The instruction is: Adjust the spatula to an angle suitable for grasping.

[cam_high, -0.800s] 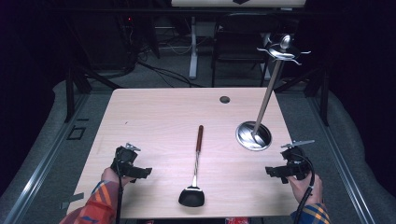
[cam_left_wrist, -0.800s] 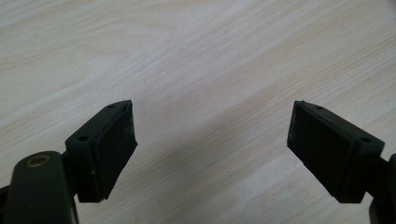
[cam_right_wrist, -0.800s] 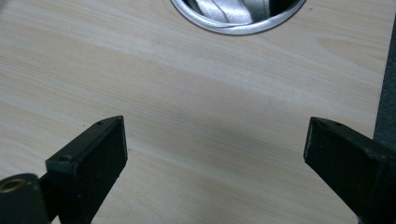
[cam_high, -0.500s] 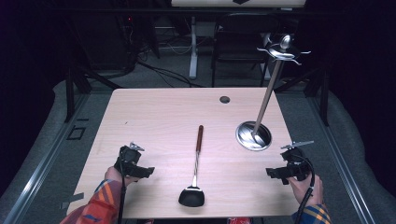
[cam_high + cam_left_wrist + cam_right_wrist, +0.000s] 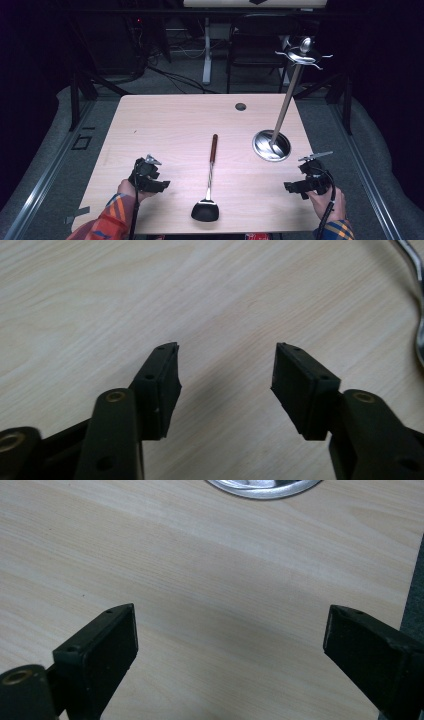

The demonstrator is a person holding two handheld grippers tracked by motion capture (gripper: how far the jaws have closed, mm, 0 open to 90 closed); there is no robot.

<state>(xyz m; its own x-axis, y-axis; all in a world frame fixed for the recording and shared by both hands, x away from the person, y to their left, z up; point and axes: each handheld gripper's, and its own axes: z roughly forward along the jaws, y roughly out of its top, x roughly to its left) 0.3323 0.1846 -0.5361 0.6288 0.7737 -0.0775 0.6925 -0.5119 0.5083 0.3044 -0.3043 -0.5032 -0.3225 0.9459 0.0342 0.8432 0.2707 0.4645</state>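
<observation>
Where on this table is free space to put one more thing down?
The far left of the table, left of the spatula, is bare. So is the strip between the spatula and the right gripper. The far right is crowded by the utensil stand.

Black spatula (image 5: 209,180): flat on table (image 5: 165,125), lower centre of high view. Dark rounded head at bottom near front edge, thin metal shaft running up, reddish-brown wooden grip at upper end, tilted slightly right. Untouched, between both grippers, well apart from each. Curved metal stretch of shaft (image 5: 417,300) at right edge of left gripper view.
</observation>
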